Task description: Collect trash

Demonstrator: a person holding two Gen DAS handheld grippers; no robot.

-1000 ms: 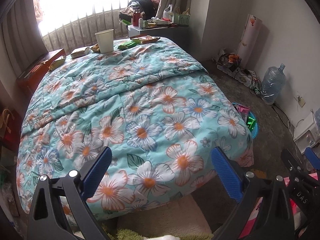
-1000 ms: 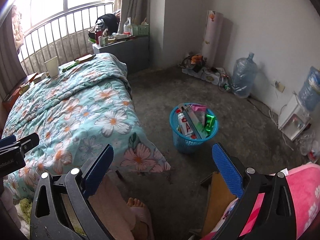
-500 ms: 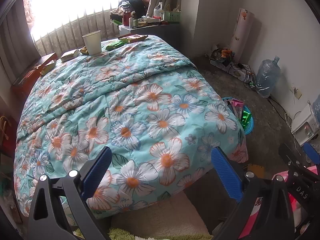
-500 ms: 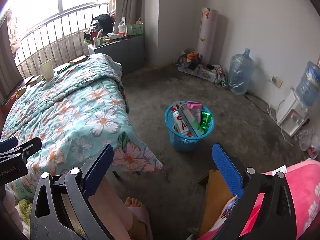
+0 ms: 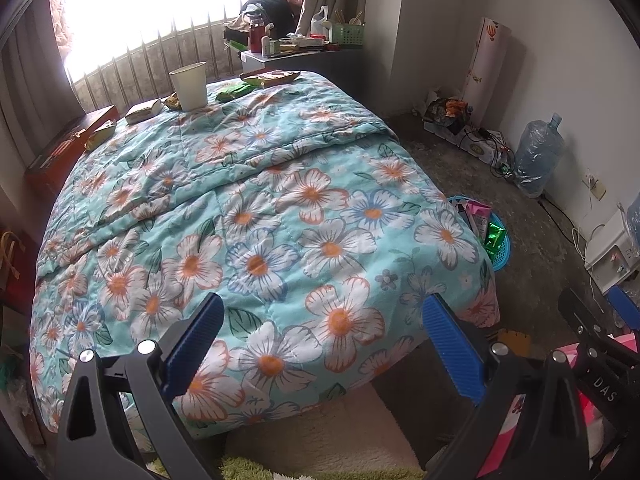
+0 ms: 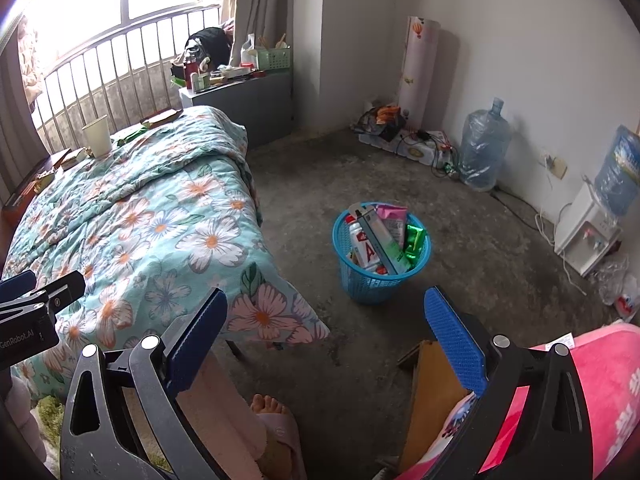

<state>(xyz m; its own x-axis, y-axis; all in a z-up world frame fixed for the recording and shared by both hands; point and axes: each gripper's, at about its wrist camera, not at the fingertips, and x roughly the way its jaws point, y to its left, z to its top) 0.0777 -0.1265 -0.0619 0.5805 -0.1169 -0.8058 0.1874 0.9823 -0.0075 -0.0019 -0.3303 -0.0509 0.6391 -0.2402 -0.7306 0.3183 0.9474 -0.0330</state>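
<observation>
The left gripper (image 5: 322,344) hangs over the near end of a bed spread with a turquoise quilt printed with white and orange flowers (image 5: 256,216), its blue-padded jaws wide apart and holding nothing. The right gripper (image 6: 326,340) is spread just as wide and empty above the grey concrete floor (image 6: 460,272), beside the person's bare foot in a slipper (image 6: 276,420). Farther out on the floor, near the bed's corner, stands a round blue plastic mesh basket (image 6: 376,280) (already stuffed with cartons and wrappers). At the quilt's far end stand a white paper cup (image 5: 189,86), a green wrapper (image 5: 234,91) and flat snack packets (image 5: 144,111).
</observation>
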